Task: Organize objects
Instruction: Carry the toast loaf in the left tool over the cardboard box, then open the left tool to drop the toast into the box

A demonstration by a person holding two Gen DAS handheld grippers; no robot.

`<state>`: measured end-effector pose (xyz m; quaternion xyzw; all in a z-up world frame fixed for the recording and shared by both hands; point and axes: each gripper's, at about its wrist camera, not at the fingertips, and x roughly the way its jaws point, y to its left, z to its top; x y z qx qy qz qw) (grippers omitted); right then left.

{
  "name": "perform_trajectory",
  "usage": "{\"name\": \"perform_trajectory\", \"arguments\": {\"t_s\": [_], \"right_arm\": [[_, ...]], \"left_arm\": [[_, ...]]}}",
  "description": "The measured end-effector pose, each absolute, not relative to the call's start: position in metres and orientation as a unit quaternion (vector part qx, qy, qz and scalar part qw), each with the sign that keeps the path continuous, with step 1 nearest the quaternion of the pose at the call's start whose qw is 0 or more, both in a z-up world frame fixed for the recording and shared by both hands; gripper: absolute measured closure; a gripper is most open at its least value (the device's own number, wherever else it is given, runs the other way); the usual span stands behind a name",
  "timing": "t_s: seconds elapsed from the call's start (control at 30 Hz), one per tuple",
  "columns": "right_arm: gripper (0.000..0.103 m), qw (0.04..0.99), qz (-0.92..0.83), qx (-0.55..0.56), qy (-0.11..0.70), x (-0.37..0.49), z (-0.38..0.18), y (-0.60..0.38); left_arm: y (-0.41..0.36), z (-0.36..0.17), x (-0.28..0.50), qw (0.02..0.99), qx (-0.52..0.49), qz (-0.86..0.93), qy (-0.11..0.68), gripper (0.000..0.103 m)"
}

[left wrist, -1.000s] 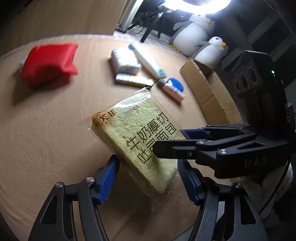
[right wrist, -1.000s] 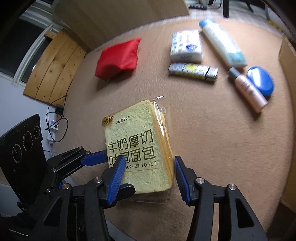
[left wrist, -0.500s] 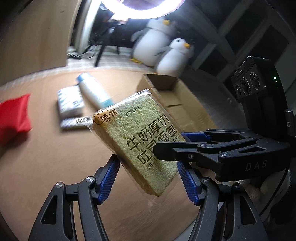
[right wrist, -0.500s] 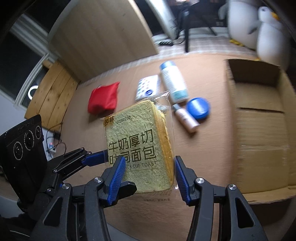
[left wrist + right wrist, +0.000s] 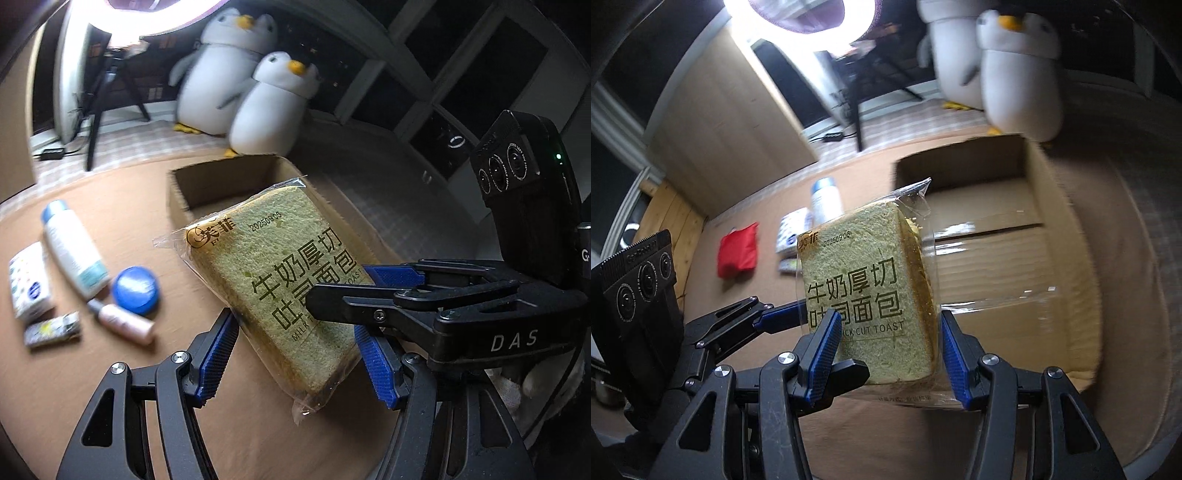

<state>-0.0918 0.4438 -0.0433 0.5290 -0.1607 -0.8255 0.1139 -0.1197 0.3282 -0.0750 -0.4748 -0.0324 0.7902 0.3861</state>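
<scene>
A room in a home, set up for filming, is suggested. Two plush penguins are seen beyond the far edge of the brown carpet, beside a ring light on a stand and dark windows. Toiletries, possibly, are strewn on the carpet.

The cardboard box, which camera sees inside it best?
The right wrist view. The cardboard box fills the picture's right side, showing its bare floor and walls behind the bread. The left wrist view shows only its far corner; the bread hides the rest.
</scene>
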Motion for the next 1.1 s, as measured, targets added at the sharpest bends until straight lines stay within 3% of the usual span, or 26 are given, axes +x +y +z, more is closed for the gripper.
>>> {"name": "perform_trajectory", "arguments": {"t_s": [0.53, 0.77, 1.1], "right_arm": [[0.053, 0.060, -0.814, 0.550, -0.178, -0.096, -0.080, 0.509], [0.049, 0.032, -0.817, 0.551, -0.167, -0.096, -0.083, 0.513], [0.044, 0.023, -0.831, 0.531, -0.163, -0.091, -0.072, 0.505]], "left_arm": [[0.404, -0.113, -0.136, 0.401, -0.516, 0.757, -0.011, 0.034], [0.403, -0.112, -0.131, 0.401, -0.511, 0.760, 0.002, 0.028], [0.371, -0.093, -0.128, 0.394, -0.488, 0.779, 0.008, 0.028]]}}
